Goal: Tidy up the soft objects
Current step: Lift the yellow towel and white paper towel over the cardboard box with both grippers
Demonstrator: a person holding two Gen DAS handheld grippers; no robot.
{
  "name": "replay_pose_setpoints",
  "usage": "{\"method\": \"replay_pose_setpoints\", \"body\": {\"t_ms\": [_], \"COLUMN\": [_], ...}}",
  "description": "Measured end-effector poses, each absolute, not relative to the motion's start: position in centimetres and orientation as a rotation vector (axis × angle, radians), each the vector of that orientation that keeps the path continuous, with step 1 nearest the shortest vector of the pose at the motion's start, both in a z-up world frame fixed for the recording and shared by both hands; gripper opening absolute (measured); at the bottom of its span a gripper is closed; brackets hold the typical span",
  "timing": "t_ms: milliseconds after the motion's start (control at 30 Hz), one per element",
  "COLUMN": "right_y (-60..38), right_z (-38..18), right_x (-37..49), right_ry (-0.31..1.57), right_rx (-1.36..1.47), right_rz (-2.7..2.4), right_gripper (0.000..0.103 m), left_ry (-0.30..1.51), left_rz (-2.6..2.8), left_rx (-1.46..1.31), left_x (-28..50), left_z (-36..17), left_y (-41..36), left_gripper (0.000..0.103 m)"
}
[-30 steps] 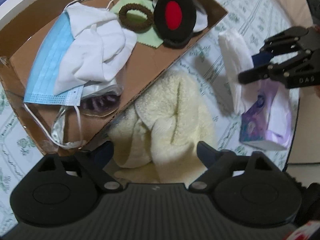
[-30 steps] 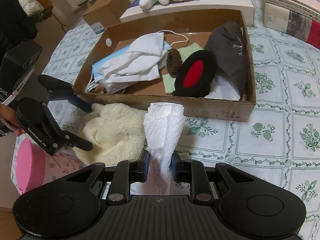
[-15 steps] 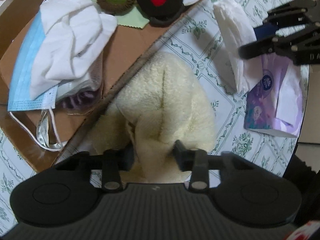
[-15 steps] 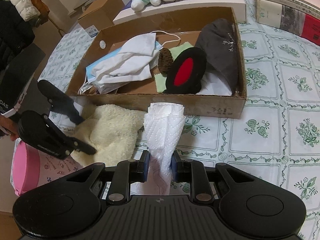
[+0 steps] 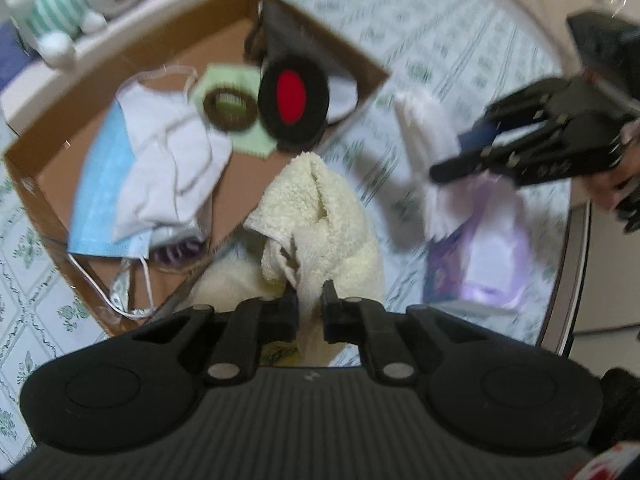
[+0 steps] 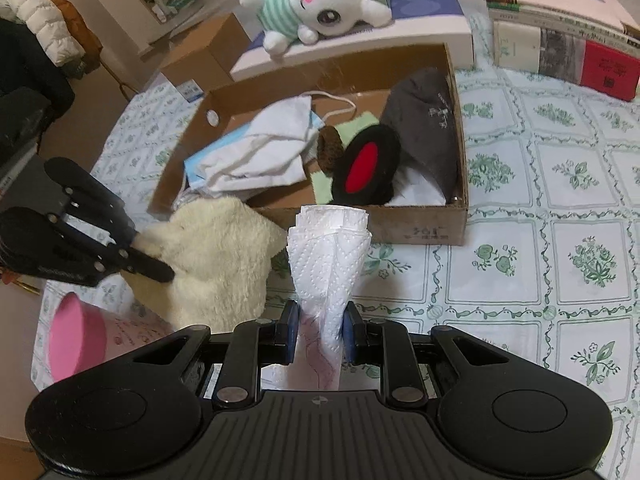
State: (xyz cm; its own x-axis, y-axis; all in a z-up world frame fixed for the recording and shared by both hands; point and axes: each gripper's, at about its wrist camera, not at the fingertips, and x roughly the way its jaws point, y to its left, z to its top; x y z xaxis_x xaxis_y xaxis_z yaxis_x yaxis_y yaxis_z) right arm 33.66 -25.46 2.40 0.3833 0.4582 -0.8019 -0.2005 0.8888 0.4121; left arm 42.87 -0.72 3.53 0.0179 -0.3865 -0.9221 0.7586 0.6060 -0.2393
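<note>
A cream fluffy towel (image 5: 320,208) hangs bunched just in front of the cardboard box (image 5: 40,168). My left gripper (image 5: 309,300) is closing, its pads pinching a fold of the towel and holding it off the table. In the right wrist view the towel (image 6: 216,256) hangs from the left gripper (image 6: 150,254) beside the box (image 6: 400,224). My right gripper (image 6: 320,320) is shut on a stack of white paper tissues (image 6: 328,252) that stands upright. The box holds face masks (image 6: 256,152), a brown hair tie (image 6: 330,146), a black and red earmuff (image 6: 366,168) and a grey hat (image 6: 428,120).
A plush rabbit (image 6: 320,4) lies on a white box behind the cardboard box. Books (image 6: 560,40) are stacked at the back right. A pink-ended tube (image 6: 76,340) and a purple tissue pack (image 5: 480,264) lie near the table's front edge. A green-patterned cloth covers the table.
My left gripper has closed on the cream towel and lifted it off the table. The right gripper still holds the tissues and has shifted slightly.
</note>
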Motion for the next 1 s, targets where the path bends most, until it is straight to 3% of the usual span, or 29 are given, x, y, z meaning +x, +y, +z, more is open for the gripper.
{"method": "replay_pose_setpoints", "body": {"t_ms": [533, 733, 1000], "right_y": [-24.3, -23.8, -23.3], "right_z": [9.0, 10.9, 10.9], "right_x": [32.2, 34.5, 39.8], "right_ry": [0.976, 0.908, 0.859], "right_rx": [0.233, 0.205, 0.143], "right_rz": [0.411, 0.382, 0.339], "right_gripper": [0.023, 0.023, 0.023], "left_ry": [0.964, 0.897, 0.874], "left_rz": [-0.768, -0.641, -0.544], "left_rx": [0.145, 0.124, 0.097], "left_x": [42.5, 44.7, 48.4], "left_z": [16.3, 16.9, 13.2], "left_y": [4.2, 4.2, 2.9], "left_gripper": [0.010, 0.010, 0.010]}}
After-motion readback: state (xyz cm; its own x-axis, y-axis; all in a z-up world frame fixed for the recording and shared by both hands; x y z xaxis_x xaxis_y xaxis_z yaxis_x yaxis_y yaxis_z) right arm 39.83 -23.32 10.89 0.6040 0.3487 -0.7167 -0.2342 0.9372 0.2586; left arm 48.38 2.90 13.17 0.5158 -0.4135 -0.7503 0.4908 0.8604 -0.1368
